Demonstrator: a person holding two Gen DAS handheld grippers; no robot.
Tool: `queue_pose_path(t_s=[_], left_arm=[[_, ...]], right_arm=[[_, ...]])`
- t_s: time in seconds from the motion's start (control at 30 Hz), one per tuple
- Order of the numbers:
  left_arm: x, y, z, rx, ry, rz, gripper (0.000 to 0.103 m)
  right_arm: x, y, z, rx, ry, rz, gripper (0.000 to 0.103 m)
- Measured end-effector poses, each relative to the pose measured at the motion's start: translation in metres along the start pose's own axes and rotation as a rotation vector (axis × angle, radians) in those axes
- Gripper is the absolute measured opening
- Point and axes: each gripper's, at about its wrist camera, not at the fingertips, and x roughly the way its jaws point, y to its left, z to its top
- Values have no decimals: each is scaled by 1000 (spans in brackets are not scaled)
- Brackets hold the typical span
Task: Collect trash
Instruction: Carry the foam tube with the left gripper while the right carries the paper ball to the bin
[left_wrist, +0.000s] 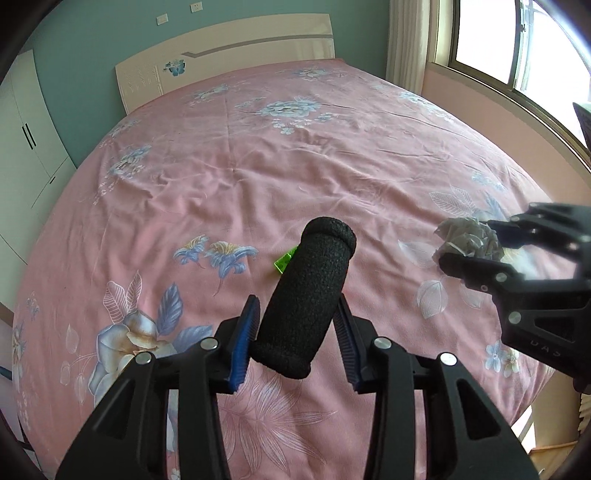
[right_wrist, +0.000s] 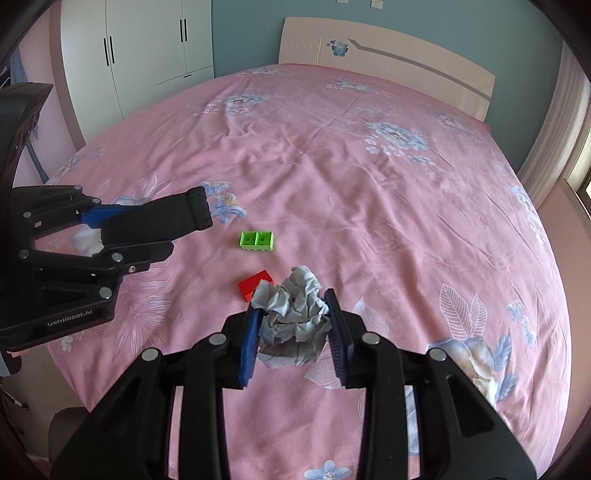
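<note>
My left gripper (left_wrist: 295, 314) is shut on a black foam tube (left_wrist: 304, 295) and holds it above the pink bedspread; it also shows in the right wrist view (right_wrist: 155, 221). My right gripper (right_wrist: 293, 302) is shut on a crumpled grey paper ball (right_wrist: 291, 317), seen from the side in the left wrist view (left_wrist: 467, 236). A green toy brick (right_wrist: 257, 240) lies on the bed beyond both grippers, partly hidden behind the tube in the left wrist view (left_wrist: 282, 262). A red toy brick (right_wrist: 253, 285) lies just left of the paper ball.
The bed (right_wrist: 369, 184) is covered by a pink floral sheet, with a cream headboard (right_wrist: 388, 51) at the far end. A white wardrobe (right_wrist: 140, 44) stands left of the bed. A window (left_wrist: 517, 40) and curtain are on the right side.
</note>
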Motion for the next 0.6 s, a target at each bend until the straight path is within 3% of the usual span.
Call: queue_pose_path(t_s=[0.6], left_arm=[[-170, -29, -19, 19, -151, 67, 43]], right_arm=[[-198, 56, -13, -110, -164, -88, 34]])
